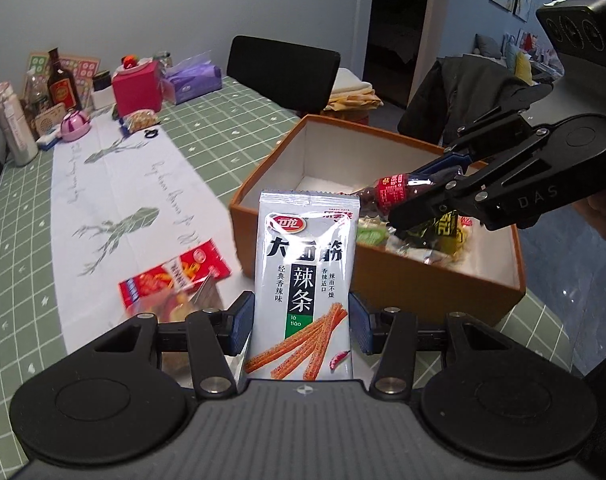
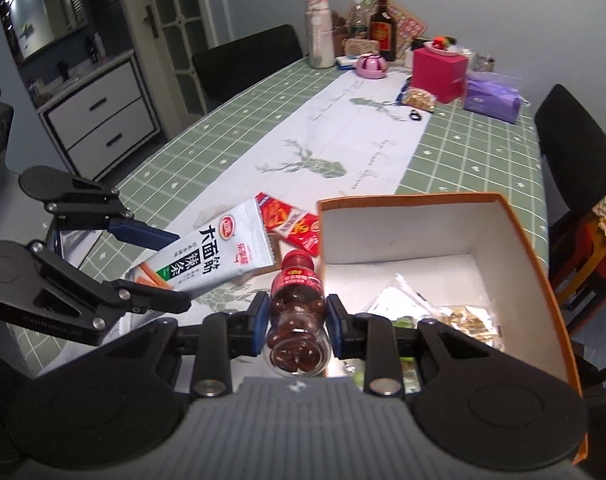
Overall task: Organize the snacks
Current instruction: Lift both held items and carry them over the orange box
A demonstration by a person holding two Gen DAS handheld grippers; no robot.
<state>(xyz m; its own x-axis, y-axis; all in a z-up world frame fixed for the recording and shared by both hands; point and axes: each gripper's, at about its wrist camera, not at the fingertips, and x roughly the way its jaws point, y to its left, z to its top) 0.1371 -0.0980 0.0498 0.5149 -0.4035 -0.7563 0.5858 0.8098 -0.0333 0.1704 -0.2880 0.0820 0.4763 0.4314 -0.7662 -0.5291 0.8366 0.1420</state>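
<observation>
The left claw (image 1: 299, 320) is closed on a silver snack packet (image 1: 305, 280), with its 2 pads pressing the packet's lower sides. The packet is held above the tabletop (image 1: 231, 128), just beside the orange box (image 1: 403, 280). The right claw (image 2: 297, 320) is closed on a small bottle (image 2: 297, 312) with a red label, held over the near edge of the box, where several snacks (image 2: 459, 316) lie. A red packet (image 1: 175, 280) lies on the white runner (image 1: 115, 184), near the box.
</observation>
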